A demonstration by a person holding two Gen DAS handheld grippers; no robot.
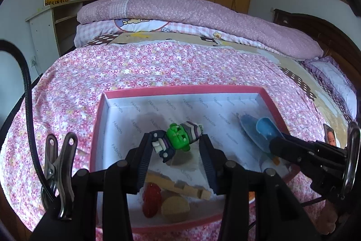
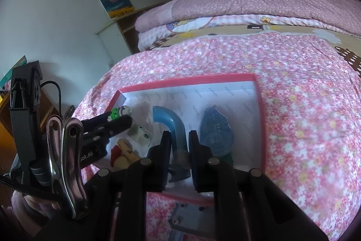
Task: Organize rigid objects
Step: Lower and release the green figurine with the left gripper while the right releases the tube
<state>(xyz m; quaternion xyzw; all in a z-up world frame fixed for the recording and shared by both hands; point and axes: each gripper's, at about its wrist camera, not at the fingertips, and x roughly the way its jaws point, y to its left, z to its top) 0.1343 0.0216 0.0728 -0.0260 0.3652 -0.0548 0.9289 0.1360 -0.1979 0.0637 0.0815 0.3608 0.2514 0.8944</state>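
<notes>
A pink-rimmed box with white printed lining lies on the flowered bedspread. My left gripper is shut on a green, purple and white toy figure, held just above the box floor. From the right wrist view, that left gripper and the toy figure sit at the box's left side. My right gripper is shut on the stem of a blue curved piece. In the left wrist view the right gripper holds the blue curved piece over the box's right side.
Inside the box lie a blue oval object, a white-and-green block, a red piece, a yellow round piece and a wooden piece. Folded quilts are stacked at the far side of the bed.
</notes>
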